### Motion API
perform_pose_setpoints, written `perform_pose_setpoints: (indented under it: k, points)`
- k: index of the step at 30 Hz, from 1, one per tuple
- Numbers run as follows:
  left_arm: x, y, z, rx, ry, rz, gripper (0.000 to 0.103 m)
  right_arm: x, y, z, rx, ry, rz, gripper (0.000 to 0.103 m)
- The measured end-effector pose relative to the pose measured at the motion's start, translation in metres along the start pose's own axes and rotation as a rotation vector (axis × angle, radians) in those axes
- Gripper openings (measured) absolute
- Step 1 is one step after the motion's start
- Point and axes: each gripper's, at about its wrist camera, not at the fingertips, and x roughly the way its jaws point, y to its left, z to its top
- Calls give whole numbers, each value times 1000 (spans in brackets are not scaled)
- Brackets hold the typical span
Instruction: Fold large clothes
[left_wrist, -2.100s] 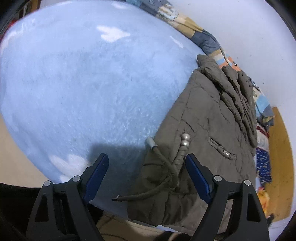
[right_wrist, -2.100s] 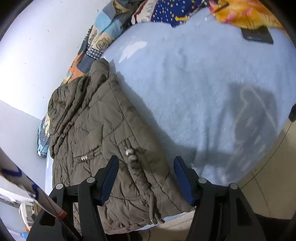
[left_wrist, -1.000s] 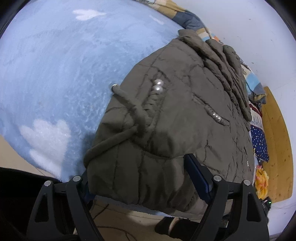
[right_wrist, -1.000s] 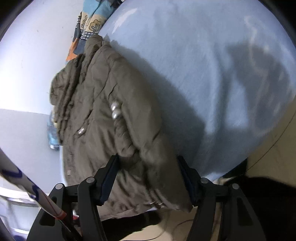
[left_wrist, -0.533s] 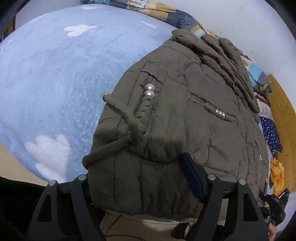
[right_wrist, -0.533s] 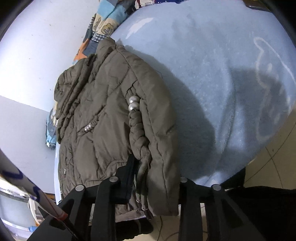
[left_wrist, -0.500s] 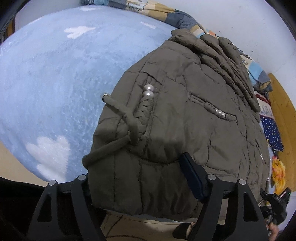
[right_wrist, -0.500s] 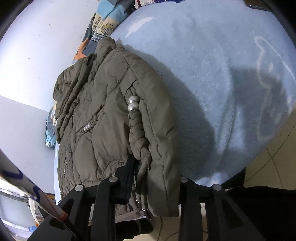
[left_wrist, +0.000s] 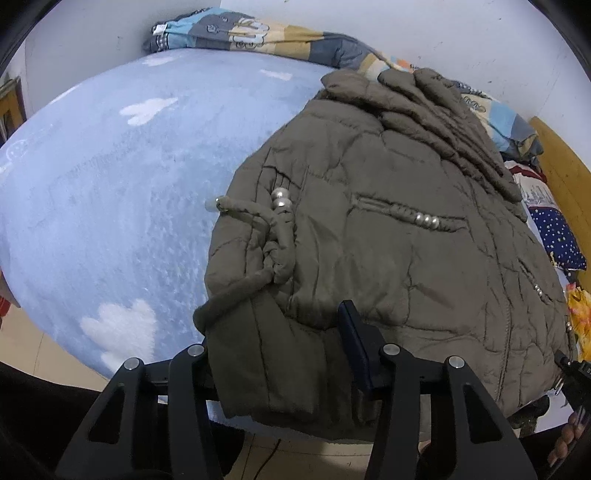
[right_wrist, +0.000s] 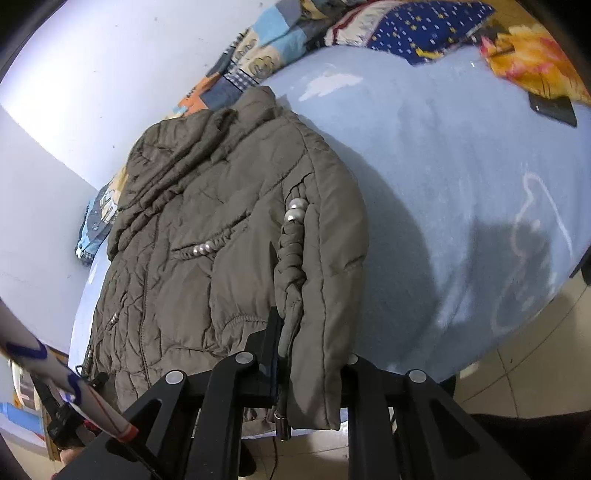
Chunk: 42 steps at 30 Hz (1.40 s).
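An olive-brown padded jacket (left_wrist: 388, 229) lies spread on a light blue fleece blanket (left_wrist: 110, 192), its hem at the bed's near edge. My left gripper (left_wrist: 280, 350) has one hem corner bunched between its fingers. Its jaws are closing, and the blue pad (left_wrist: 352, 339) presses into the fabric. In the right wrist view the jacket (right_wrist: 207, 221) fills the left half. My right gripper (right_wrist: 314, 354) pinches the other hem corner beside the braided cord with silver beads (right_wrist: 293, 236), its jaws still closing. The fabric hides the left gripper's left finger and the right gripper's right finger.
A patterned quilt (left_wrist: 258, 35) runs along the white wall behind the jacket. A star-print cloth (right_wrist: 421, 29), an orange cloth (right_wrist: 532, 62) and a flat black object (right_wrist: 554, 107) lie at the far right. Tiled floor (right_wrist: 517, 373) is below the bed edge.
Both grippers have narrowed onto the jacket's hem corners, which were loose between wide jaws a second ago. Both views have rolled and risen slightly, and the hem is lifted a little.
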Motion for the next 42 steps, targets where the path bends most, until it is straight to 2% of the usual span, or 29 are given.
perform_pose_setpoints:
  k: [10,13,16,18,21,23,28,33,42]
  points:
    - [7,-4,0,29,11,33,52,10,-4,-1,25,32,-21,16]
    - [9,-5,1,29,15,48,57,12,-5,-1,37,36,-14,16]
    - [8,-7,1,42,11,57,58,12,-5,-1,39,40,-17,16]
    - [7,-8,1,49,4,46,51,12,-5,0,39,41,-19,16]
    - [0,-10,1,57,-22,26,30,9,-4,0,30,28,-9,16]
    - [-6,-13,3,64,-43,16,23,1,-1,1,9,-5,-1,15]
    - [-33,-22,10,114,-144,-14,19,-24,12,4,-54,-97,33,13]
    - [-64,-38,21,192,-255,-33,19,-44,20,15,-60,-146,109,13]
    - [-76,-38,46,187,-291,-70,19,-67,46,44,-110,-203,187,13]
